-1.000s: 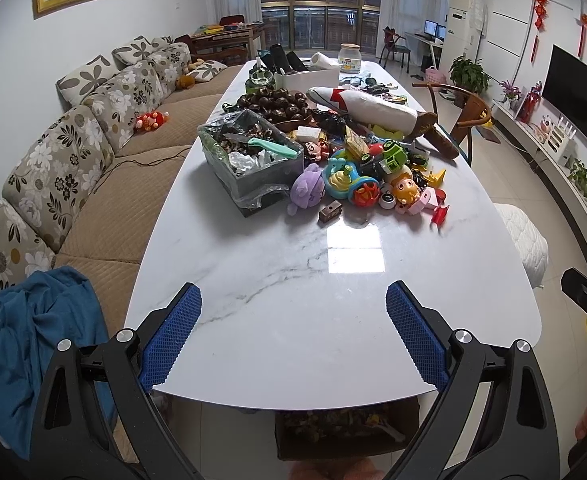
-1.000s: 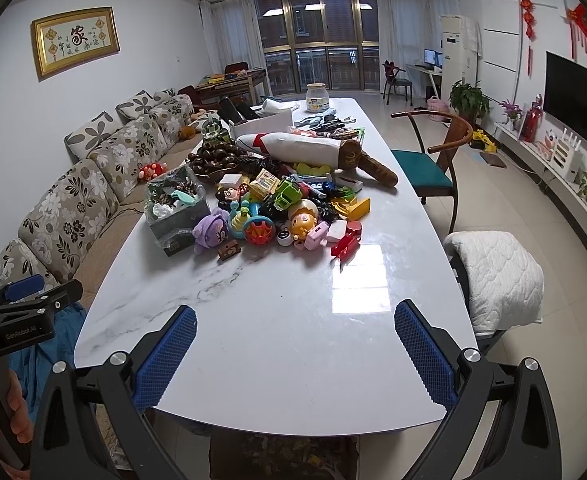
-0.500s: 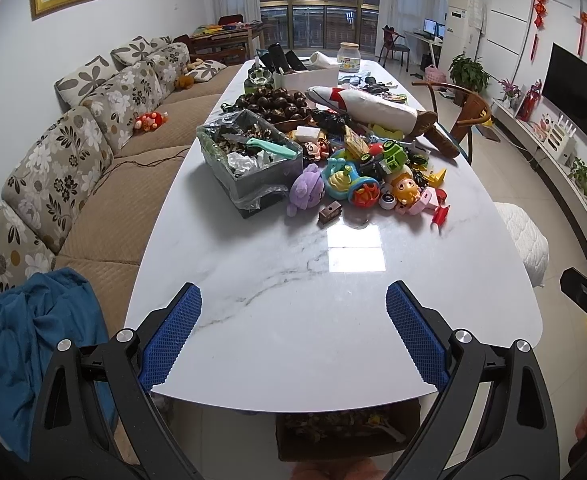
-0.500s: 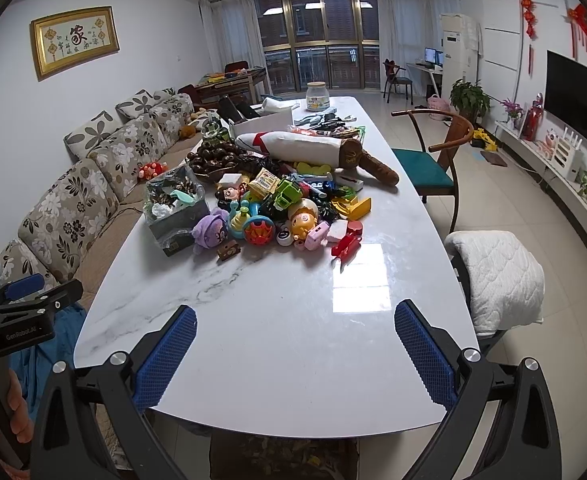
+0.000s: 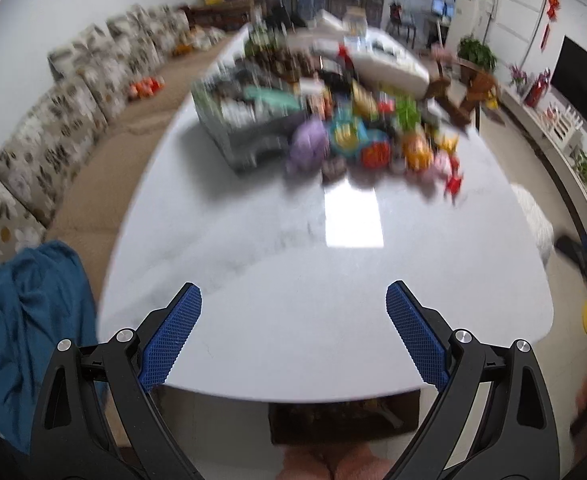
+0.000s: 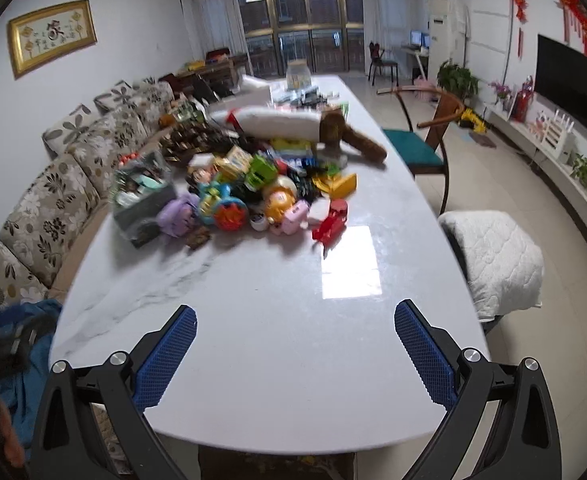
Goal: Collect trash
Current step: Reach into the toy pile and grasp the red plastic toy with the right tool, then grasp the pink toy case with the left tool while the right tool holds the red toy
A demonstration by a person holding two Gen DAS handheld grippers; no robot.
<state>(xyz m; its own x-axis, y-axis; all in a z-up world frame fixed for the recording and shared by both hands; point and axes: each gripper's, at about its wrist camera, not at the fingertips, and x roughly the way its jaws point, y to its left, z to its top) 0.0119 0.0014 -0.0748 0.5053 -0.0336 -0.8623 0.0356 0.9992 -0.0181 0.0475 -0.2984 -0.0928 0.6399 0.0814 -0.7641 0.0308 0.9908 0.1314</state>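
Note:
A long white marble table [image 5: 333, 300] carries a heap of small colourful toys [image 5: 373, 140] at its middle, also in the right wrist view [image 6: 261, 196]. A grey bin of trash [image 5: 245, 120] stands left of the heap, seen too in the right wrist view [image 6: 141, 200]. A dark box of trash [image 5: 341, 420] sits on the floor under the near table edge. My left gripper [image 5: 293, 312] is open and empty above the near edge. My right gripper [image 6: 295, 332] is open and empty, also above the near edge. The left wrist view is blurred.
A floral sofa [image 6: 53, 200] runs along the table's left side with a blue cloth [image 5: 25, 312] on its near end. A wooden chair [image 6: 425, 140] and a white padded stool [image 6: 497, 256] stand on the right. A long plush toy [image 6: 293, 124] lies behind the heap.
Both grippers have moved forward over the near table edge; the heap looks closer. The left wrist view is now motion-blurred. Both stay open.

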